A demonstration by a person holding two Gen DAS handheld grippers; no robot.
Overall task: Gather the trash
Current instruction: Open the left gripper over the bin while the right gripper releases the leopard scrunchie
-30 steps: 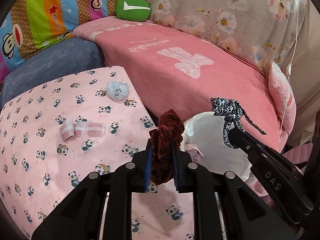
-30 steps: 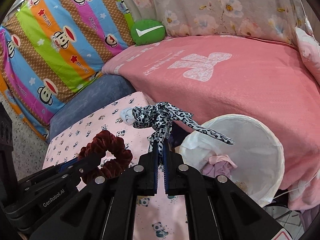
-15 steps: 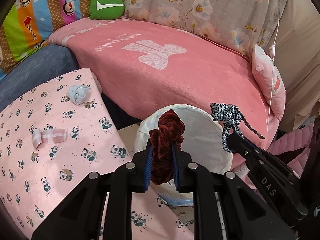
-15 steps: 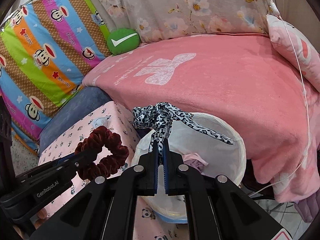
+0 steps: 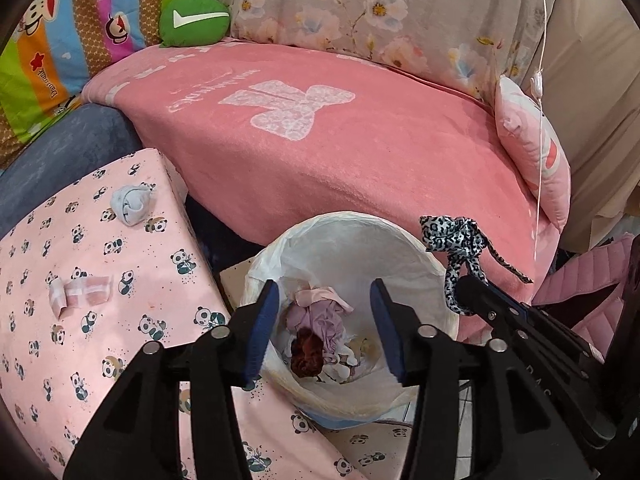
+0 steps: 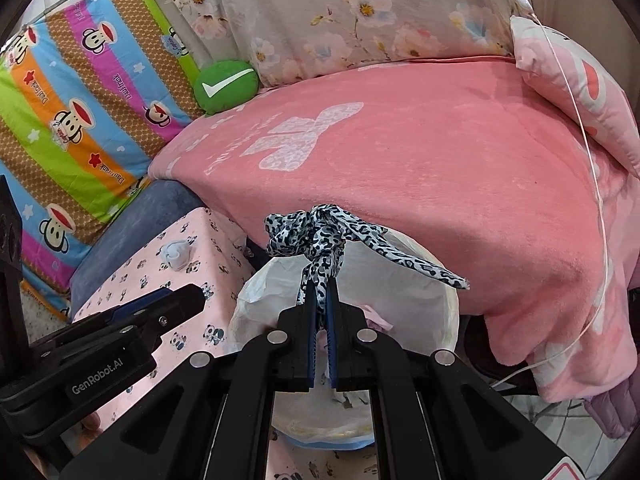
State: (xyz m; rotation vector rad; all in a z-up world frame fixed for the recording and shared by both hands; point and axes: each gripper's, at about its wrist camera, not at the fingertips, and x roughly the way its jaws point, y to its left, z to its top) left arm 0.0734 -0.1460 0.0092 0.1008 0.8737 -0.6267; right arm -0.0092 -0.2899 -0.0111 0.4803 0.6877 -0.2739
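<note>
A white-lined trash bin (image 5: pixel 404 248) stands between the panda-print surface and the pink sofa; it also shows in the right wrist view (image 6: pixel 436 304). My left gripper (image 5: pixel 324 328) is open and empty right above the bin. A dark red scrunchie (image 5: pixel 306 354) lies inside on pink and white scraps. My right gripper (image 6: pixel 320 300) is shut on a leopard-print hair tie (image 6: pixel 320 236) and holds it over the bin's rim; the tie also shows in the left wrist view (image 5: pixel 456 240).
A balled light-blue cloth (image 5: pixel 132 202) and a pink-white strip (image 5: pixel 80 290) lie on the panda-print surface (image 5: pixel 60 360). The pink blanket sofa (image 5: pixel 340 140) is behind the bin, with a green cushion (image 5: pixel 194 20) and a pink pillow (image 5: pixel 536 160).
My left gripper has opened over the bin and the dark red scrunchie has dropped inside. My right gripper has kept its hold on the leopard-print tie and moved over the bin.
</note>
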